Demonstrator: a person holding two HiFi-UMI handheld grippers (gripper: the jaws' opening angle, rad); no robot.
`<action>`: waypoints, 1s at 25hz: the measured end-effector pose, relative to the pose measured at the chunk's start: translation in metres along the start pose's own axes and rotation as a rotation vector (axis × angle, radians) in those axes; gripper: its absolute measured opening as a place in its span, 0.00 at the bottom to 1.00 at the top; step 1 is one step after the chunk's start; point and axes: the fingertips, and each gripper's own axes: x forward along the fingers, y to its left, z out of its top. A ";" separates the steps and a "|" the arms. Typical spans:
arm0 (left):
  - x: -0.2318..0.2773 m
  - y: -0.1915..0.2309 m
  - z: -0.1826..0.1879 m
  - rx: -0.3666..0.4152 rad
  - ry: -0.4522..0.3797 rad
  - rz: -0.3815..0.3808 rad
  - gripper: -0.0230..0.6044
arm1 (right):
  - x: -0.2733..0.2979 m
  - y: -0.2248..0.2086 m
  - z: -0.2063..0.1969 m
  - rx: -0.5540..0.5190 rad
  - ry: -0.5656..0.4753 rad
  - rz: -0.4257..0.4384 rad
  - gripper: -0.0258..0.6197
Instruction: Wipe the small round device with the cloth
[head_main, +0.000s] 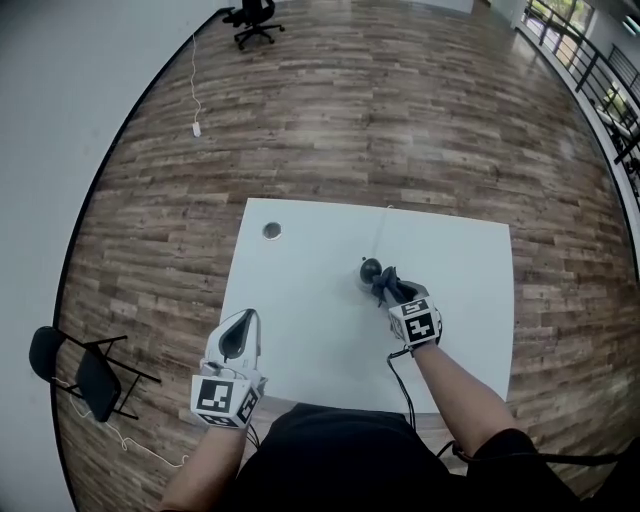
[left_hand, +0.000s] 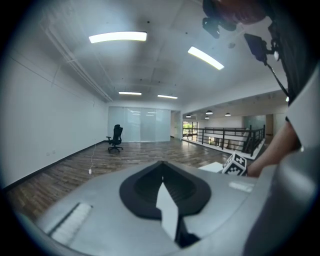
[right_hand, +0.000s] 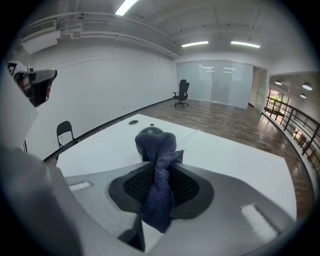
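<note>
right gripper (right_hand: 160, 162) is clenched on a dark blue cloth (right_hand: 159, 192): the fabric runs up between the two black pads and bunches into a wad past the tips. that wad sits against the near side of the small round device (right_hand: 149, 131), a dark domed thing standing on the white table (right_hand: 240, 155), and from where the gripper looks the cloth covers a good part of its front. from overhead the right gripper (head_main: 394, 292) points away from the person and down toward the table, with the cloth (head_main: 389, 288) pushed up to the small round device (head_main: 369, 269) near the middle of the table (head_main: 300, 290). a thin cable (head_main: 381, 235) runs from the device toward the far edge.

left gripper (left_hand: 161, 172) has its jaws closed together with nothing between them. overhead it (head_main: 240, 335) hangs over the near left part of the table, well apart from the device and the other hand; whether it rests on the surface i cannot tell.

a round hole (head_main: 272, 231) sits in the table toward the far left corner. on the wooden floor a black folding chair (head_main: 80, 370) stands left of the table, an office chair (head_main: 255, 18) stands far off across the room, and a white cord (head_main: 195, 95) trails along the wall. a dark railing (head_main: 600, 70) runs along the far right side.
</note>
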 end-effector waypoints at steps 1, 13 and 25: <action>0.001 0.000 0.000 -0.005 -0.007 -0.003 0.05 | -0.005 -0.002 0.009 -0.013 -0.017 -0.012 0.18; 0.002 -0.002 0.004 0.004 -0.069 -0.036 0.05 | -0.019 0.001 0.077 -0.155 -0.093 -0.070 0.18; -0.005 0.016 -0.002 0.024 -0.060 -0.023 0.05 | 0.005 0.009 0.076 -0.194 0.004 -0.081 0.18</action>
